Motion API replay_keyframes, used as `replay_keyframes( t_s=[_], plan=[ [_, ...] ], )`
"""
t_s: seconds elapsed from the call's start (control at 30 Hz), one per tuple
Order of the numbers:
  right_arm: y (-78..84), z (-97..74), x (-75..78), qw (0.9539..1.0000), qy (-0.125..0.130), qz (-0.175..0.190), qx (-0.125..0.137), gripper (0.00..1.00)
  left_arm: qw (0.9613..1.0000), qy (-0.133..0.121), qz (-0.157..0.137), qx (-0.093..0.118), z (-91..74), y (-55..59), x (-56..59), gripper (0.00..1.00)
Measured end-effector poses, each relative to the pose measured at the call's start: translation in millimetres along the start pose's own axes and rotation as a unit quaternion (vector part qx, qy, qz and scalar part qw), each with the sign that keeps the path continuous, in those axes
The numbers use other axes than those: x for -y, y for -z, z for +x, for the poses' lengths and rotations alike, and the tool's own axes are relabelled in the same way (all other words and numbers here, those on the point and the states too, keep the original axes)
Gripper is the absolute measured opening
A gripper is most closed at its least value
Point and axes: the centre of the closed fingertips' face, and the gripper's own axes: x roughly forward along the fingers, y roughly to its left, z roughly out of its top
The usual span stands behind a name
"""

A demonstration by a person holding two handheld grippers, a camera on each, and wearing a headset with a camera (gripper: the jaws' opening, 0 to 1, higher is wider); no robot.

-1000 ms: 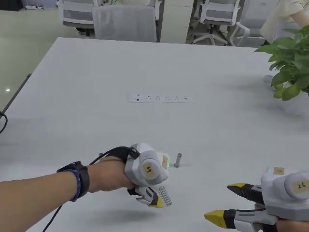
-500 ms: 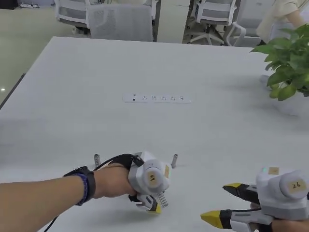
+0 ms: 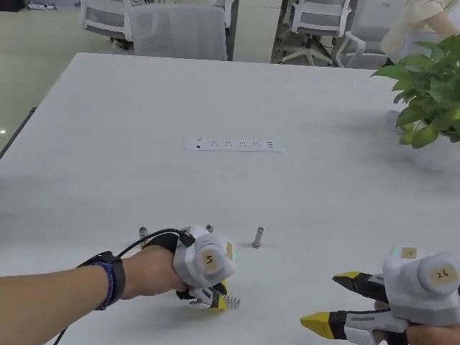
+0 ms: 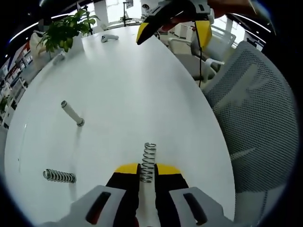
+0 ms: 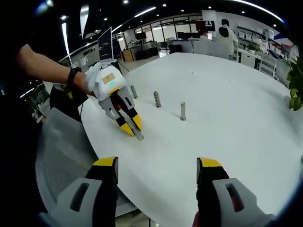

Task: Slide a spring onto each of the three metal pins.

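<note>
My left gripper [image 3: 218,300], clenched on a spring [image 3: 231,302], has dipped toward the table [image 3: 323,187], seven o'clock of the bare pin [image 3: 257,236]; right gripper [image 3: 333,300] released; threading pending.

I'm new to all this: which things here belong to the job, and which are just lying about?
Job: spring held in the left gripper; bare pin; two pins that seem to carry springs already; open right gripper.
Lying about: power strip; potted plant; chairs.

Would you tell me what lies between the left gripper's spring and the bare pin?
Nothing but bare table between the spring and the bare pin, as the left gripper view shows.
</note>
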Motion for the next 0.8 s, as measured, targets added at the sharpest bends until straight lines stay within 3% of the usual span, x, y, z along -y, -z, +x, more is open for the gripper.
replay_keyframes(
  t_s=[0.17,0.27,0.47,0.8],
  plan=[
    [-1.8,2.4,-3.2,1.0,-0.005,-0.005,-0.002,0.66,0.9996,-0.005,-0.029,0.0,-5.3,7.3,-0.2,0.03],
    [-3.1,2.6,-3.9,1.0,-0.006,-0.006,-0.001,0.66,0.9982,0.005,-0.059,0.0,-6.5,8.5,2.5,0.06],
    [-4.8,2.6,-4.2,1.0,-0.006,-0.008,0.0,0.66,0.9983,-0.007,-0.057,-0.004,-5.9,10.1,-0.6,0.02],
    [-6.1,5.9,-10.1,0.9997,-0.017,-0.017,-0.006,0.66,0.9939,-0.005,-0.11,-0.008,-12.5,21.0,3.7,0.02]
  ],
)
